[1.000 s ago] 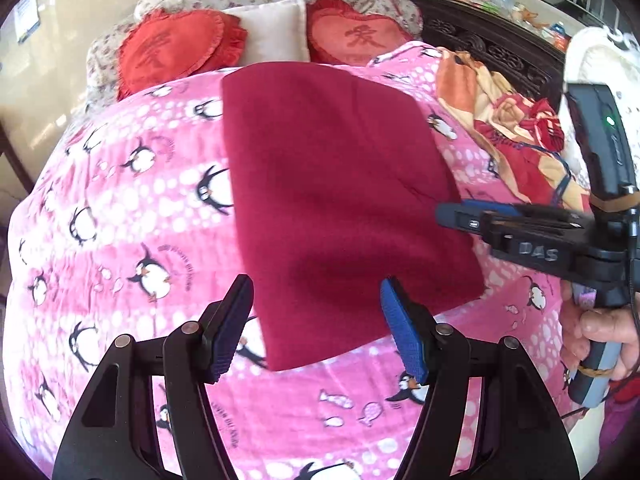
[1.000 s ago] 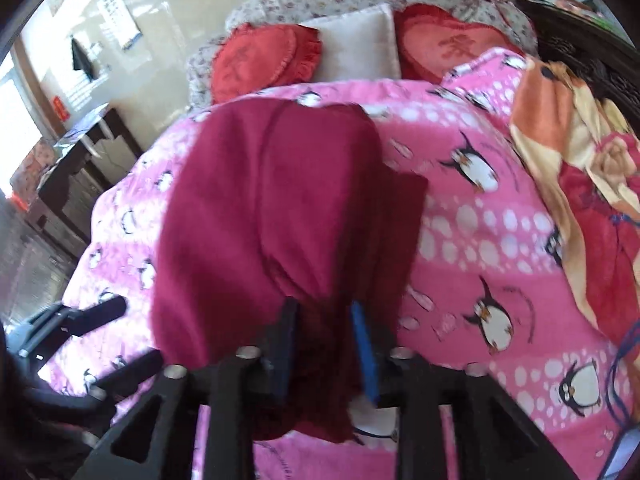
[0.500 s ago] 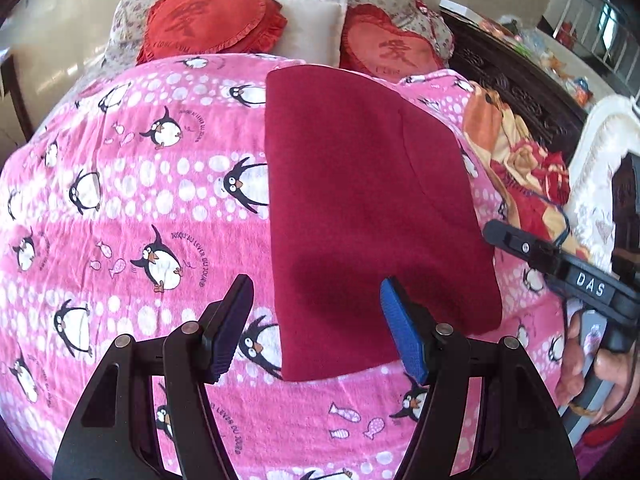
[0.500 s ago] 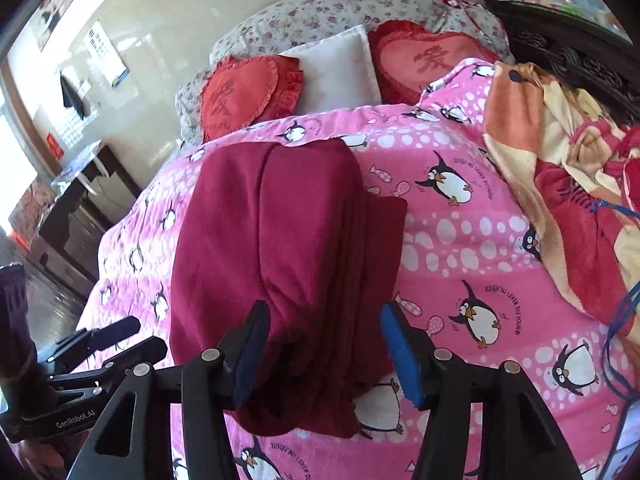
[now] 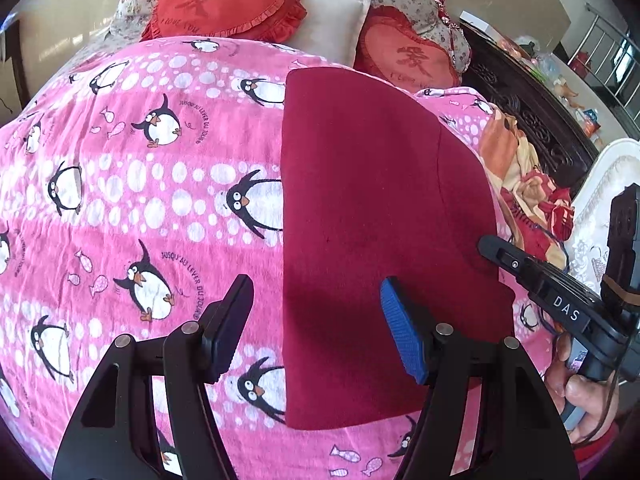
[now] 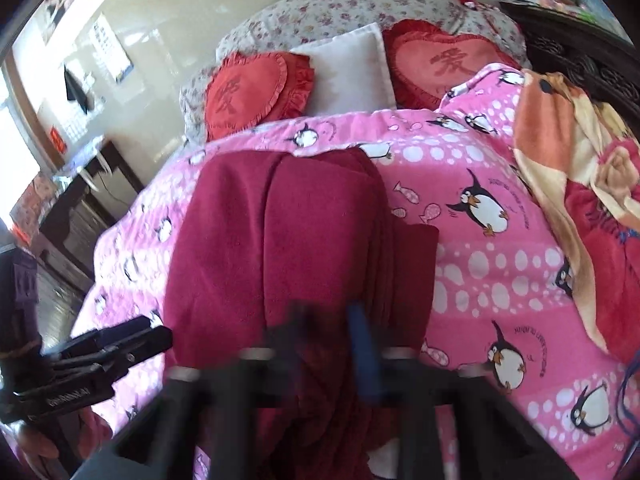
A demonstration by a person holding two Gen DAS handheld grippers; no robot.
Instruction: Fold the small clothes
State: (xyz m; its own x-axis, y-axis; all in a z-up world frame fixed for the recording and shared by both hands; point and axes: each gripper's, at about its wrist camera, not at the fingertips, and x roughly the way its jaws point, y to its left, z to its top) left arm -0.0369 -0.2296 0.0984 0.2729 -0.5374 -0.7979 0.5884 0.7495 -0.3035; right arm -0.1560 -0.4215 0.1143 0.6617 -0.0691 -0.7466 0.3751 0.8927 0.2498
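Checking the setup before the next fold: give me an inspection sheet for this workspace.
Surface: pink penguin blanket spread over a bed.
Job's things: one dark red garment, lying flat, partly folded.
Clutter: orange floral blanket bunched at the right; two red heart cushions and a white pillow at the far end.
Grippers: left tongs open above the garment's near left edge, holding nothing. Right tongs have just been closing and are shut at the garment's right edge; whether cloth is pinched is unclear.
Cables: a thin blue cord at the right.
Surroundings: dark carved bed frame, dark desk by the wall.
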